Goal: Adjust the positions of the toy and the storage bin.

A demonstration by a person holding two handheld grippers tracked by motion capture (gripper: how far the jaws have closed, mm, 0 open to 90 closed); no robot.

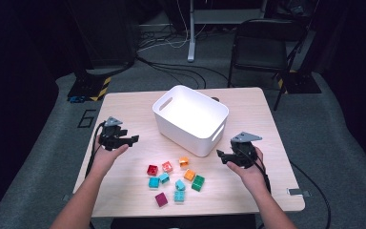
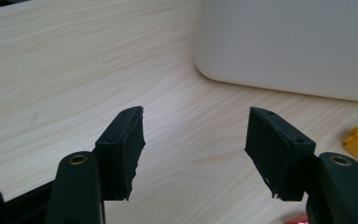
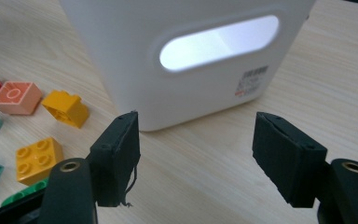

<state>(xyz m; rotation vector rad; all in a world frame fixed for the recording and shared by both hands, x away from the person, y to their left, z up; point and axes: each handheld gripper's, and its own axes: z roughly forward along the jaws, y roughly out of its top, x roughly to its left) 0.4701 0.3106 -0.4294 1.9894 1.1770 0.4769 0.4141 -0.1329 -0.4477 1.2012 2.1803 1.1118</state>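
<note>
Hovering above the table (image 1: 124,102), the left gripper (image 1: 134,139) and right gripper (image 1: 219,153) both stood apart and held nothing. The bricks (image 1: 176,179) lay near the front edge, the bin (image 1: 190,119) behind them. Sorting seemed not started; next, 1 gripper should descend on a brick.

The middle of the bench (image 1: 124,102) is being taken up by a white bin (image 1: 190,118), by which straight passage across is being blocked. Bare wood is being left free on either side of the bin. The near centre is being crowded by loose toy bricks (image 1: 175,177), with narrow gaps between them. Open bench is being left between each gripper's spread jaws.
</note>
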